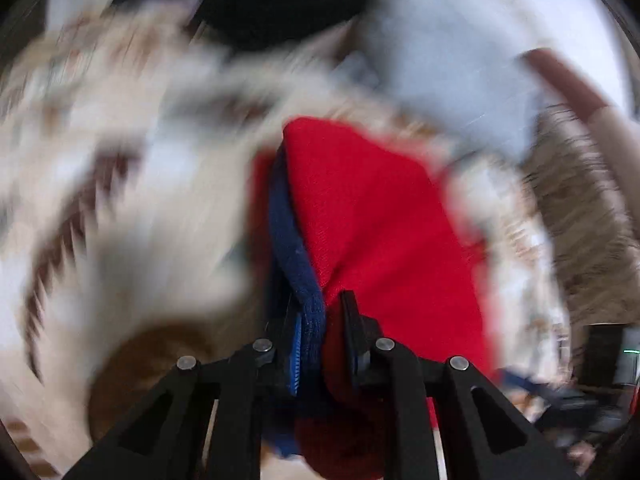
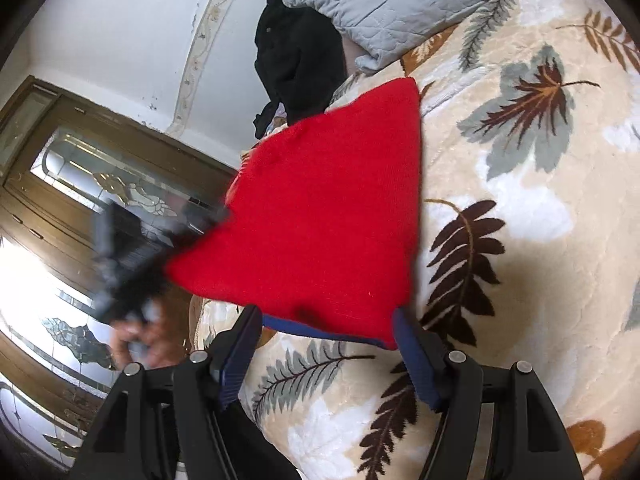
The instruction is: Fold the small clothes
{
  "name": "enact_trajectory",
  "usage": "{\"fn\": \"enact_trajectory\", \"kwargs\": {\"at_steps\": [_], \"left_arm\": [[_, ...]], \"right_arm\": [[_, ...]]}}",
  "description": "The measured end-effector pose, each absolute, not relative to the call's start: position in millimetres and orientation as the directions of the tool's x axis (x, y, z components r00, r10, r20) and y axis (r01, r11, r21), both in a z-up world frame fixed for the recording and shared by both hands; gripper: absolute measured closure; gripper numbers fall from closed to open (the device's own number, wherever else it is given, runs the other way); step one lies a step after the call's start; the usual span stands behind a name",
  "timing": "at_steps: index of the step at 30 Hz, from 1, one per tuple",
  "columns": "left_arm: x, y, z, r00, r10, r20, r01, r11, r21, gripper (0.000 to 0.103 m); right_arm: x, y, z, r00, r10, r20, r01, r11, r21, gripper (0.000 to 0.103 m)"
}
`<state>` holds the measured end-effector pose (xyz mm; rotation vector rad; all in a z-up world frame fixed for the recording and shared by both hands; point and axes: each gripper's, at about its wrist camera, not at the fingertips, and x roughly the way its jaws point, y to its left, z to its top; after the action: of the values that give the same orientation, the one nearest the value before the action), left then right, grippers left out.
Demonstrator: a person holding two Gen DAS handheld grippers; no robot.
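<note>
A small red garment [image 1: 380, 208] with a dark blue hem [image 1: 292, 240] hangs over the leaf-patterned blanket. In the blurred left wrist view my left gripper [image 1: 320, 308] is shut on the blue hem and the red cloth bunched beside it. The right wrist view shows the red garment [image 2: 328, 208] stretched out flat, its far corner pointing up. My left gripper [image 2: 120, 264] appears there as a dark blur at the garment's left corner. My right gripper [image 2: 326, 320] stands wide open, with the blue hem [image 2: 320, 330] lying between its fingers.
The cream blanket [image 2: 520, 220] with brown and grey leaves covers the bed. A black garment [image 2: 296, 52] and a grey quilt [image 2: 400, 0] lie at the far end. A wooden door with patterned glass [image 2: 80, 160] stands to the left. A person's hand [image 2: 140, 344] holds the left gripper.
</note>
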<state>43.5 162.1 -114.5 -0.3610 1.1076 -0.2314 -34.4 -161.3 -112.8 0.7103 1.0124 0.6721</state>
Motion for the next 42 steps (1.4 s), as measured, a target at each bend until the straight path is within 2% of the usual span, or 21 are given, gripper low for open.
{"fn": "enact_trajectory", "kwargs": {"at_steps": [2,4,9,14,18,21,23,26,27,28,30,32,33,34,35,37,39,42], "left_arm": [[39,171,-112,0.471,-0.4,-0.786,0.007,0.893,-0.45,0.078],[38,169,-103,0.487,-0.38,-0.786,0.015,0.904,-0.427,0.076],[30,179,-103,0.498,-0.336,-0.8,-0.021,0.917,-0.399,0.061],[16,181,-67,0.587,-0.24,-0.773,-0.076,0.934,-0.348,0.062],[9,158,-44,0.646,-0.299,-0.703,0.029,0.929,-0.368,0.061],[15,134,-57,0.631,-0.248,-0.735,0.065,0.961,-0.268,0.06],[26,127,-90,0.572,-0.087,-0.816,-0.014,0.993,-0.116,0.057],[24,137,-107,0.574,-0.117,-0.81,-0.039,0.985,-0.17,0.054],[25,135,-104,0.575,-0.098,-0.812,-0.035,0.989,-0.145,0.054],[25,134,-103,0.578,-0.093,-0.81,-0.029,0.991,-0.134,0.054],[25,133,-106,0.583,-0.085,-0.808,-0.028,0.992,-0.124,0.053],[23,136,-107,0.582,-0.099,-0.807,-0.033,0.989,-0.145,0.052],[24,137,-108,0.577,-0.11,-0.809,-0.032,0.987,-0.157,0.051],[24,137,-108,0.578,-0.111,-0.809,-0.033,0.987,-0.158,0.051],[23,138,-108,0.578,-0.112,-0.808,-0.033,0.987,-0.16,0.049],[25,140,-110,0.575,-0.118,-0.809,-0.042,0.984,-0.174,0.047],[26,140,-111,0.573,-0.117,-0.811,-0.052,0.983,-0.179,0.045],[26,140,-111,0.574,-0.118,-0.81,-0.054,0.982,-0.181,0.044]], "right_arm": [[-35,-160,-112,0.373,0.775,-0.51,-0.172,0.597,0.783,0.032],[-36,-159,-111,0.371,0.773,-0.514,-0.183,0.604,0.776,0.032],[-35,-158,-112,0.378,0.771,-0.513,-0.17,0.602,0.78,0.032],[-35,-167,-118,0.383,0.771,-0.508,-0.132,0.59,0.796,0.032],[-22,-176,-131,0.385,0.783,-0.489,-0.062,0.551,0.833,0.032],[1,-169,-147,0.349,0.805,-0.479,-0.002,0.512,0.859,0.032],[15,-163,-158,0.334,0.81,-0.482,0.039,0.499,0.866,0.032],[32,-149,-169,0.293,0.809,-0.51,0.062,0.516,0.855,0.032],[35,-139,-166,0.257,0.798,-0.544,0.03,0.556,0.83,0.046],[34,-127,-157,0.232,0.774,-0.589,-0.022,0.609,0.793,0.073],[23,-111,-128,0.283,0.666,-0.69,-0.122,0.738,0.663,0.08],[17,-101,-116,0.307,0.616,-0.726,-0.167,0.786,0.596,0.08],[20,-102,-124,0.284,0.609,-0.74,-0.151,0.791,0.593,0.08],[24,-107,-139,0.249,0.623,-0.742,-0.117,0.779,0.616,0.074],[27,-118,-151,0.235,0.68,-0.695,-0.069,0.725,0.686,0.07],[28,-136,-156,0.241,0.727,-0.643,-0.007,0.663,0.748,0.039],[29,-152,-146,0.306,0.732,-0.609,0.01,0.637,0.77,0.034],[51,-163,-137,0.339,0.765,-0.548,0.01,0.579,0.815,0.033]]}}
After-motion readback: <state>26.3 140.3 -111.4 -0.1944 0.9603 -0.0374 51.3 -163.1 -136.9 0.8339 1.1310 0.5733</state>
